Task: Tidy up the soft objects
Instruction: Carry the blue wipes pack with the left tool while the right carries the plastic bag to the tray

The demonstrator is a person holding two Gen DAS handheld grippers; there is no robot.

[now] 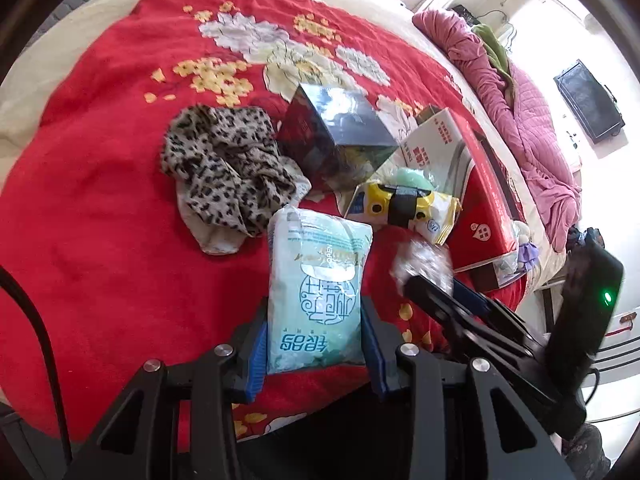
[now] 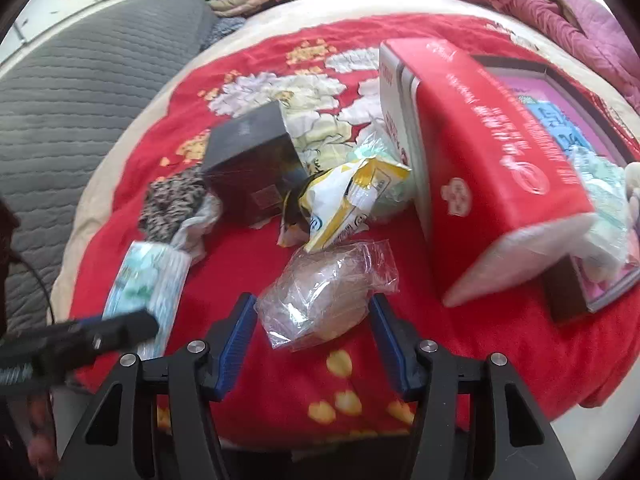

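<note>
A pale green tissue pack (image 1: 318, 288) lies on the red flowered blanket (image 1: 100, 220); my left gripper (image 1: 316, 344) has its blue pads on both sides of the pack's near end, touching it. A clear plastic bag (image 2: 326, 292) with something tan inside lies between the open pads of my right gripper (image 2: 314, 338), apart from both. The tissue pack also shows in the right wrist view (image 2: 148, 280), as does the left gripper's finger (image 2: 100, 334). A leopard-print cloth (image 1: 228, 168) lies left of the pack. A yellow-white snack bag (image 2: 348, 200) lies behind the clear bag.
A dark box (image 1: 336, 132) stands behind the cloth. A red carton (image 2: 488, 168) lies at the right, beside an open tray with soft things (image 2: 600, 184). A pink quilt (image 1: 520, 120) and a grey pad (image 2: 80, 100) edge the bed.
</note>
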